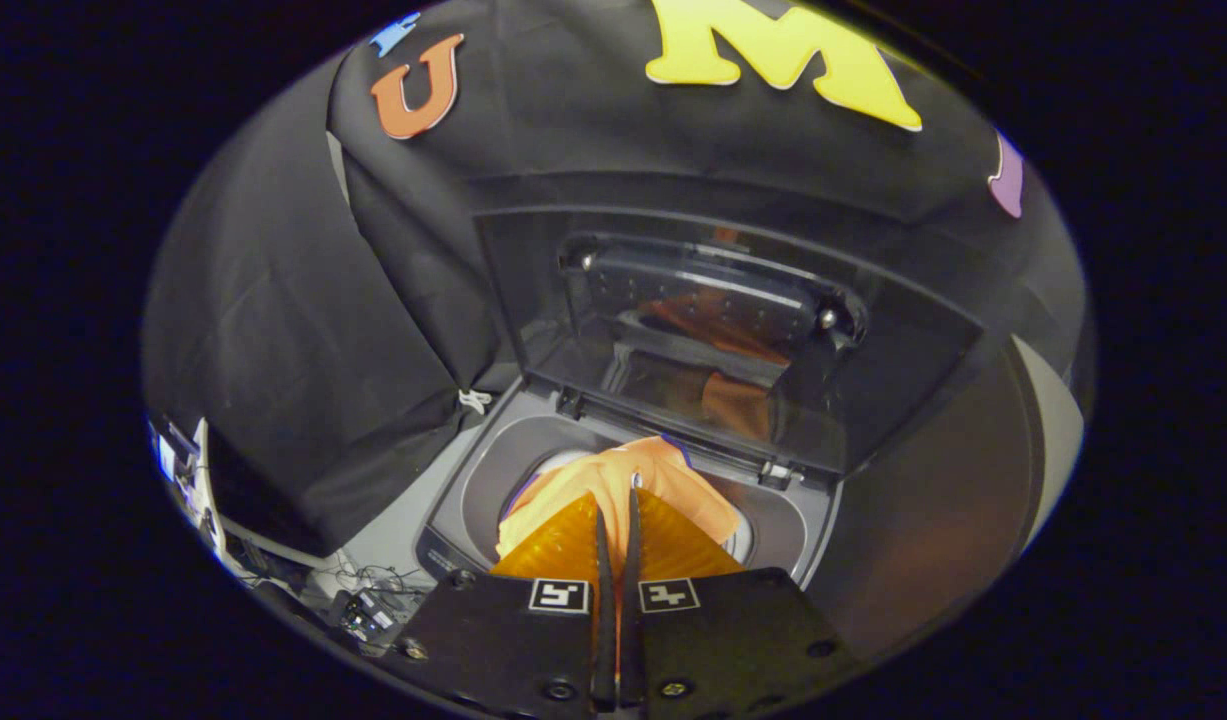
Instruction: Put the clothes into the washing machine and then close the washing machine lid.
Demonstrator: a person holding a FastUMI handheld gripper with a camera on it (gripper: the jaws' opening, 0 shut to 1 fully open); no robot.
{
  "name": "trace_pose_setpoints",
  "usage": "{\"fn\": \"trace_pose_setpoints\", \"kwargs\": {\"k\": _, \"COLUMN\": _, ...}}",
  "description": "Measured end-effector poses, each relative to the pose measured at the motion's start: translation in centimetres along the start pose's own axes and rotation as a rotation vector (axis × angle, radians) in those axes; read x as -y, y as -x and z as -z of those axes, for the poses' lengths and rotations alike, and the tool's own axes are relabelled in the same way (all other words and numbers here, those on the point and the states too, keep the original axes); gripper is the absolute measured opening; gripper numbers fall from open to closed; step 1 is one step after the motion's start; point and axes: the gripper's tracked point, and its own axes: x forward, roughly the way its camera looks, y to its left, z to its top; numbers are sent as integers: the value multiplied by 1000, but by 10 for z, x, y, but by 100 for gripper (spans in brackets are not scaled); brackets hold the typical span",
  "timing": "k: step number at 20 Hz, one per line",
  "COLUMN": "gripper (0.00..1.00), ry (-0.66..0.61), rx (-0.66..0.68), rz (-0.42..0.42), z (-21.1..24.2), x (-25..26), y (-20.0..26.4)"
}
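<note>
Nearest the camera, the hand-held gripper (614,500) has its two fingers drawn almost together, with only a thin slit between them. An orange garment (613,480) sits at and just beyond the fingertips, hanging over the open mouth of the washing machine (453,500). The fingers appear to pinch a fold of the cloth, though the exact contact is hidden. The garment is held above the drum so that it can drop straight in. The washing machine lid (713,330) stands raised behind the opening, tilted back to keep the mouth clear; it is not yet closed.
</note>
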Motion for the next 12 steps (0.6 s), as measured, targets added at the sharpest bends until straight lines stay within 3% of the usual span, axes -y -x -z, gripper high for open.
{"fn": "trace_pose_setpoints", "kwargs": {"k": 12, "gripper": 5, "ry": -115, "rx": -85, "rz": 62, "z": 50, "x": 11, "y": -76}}
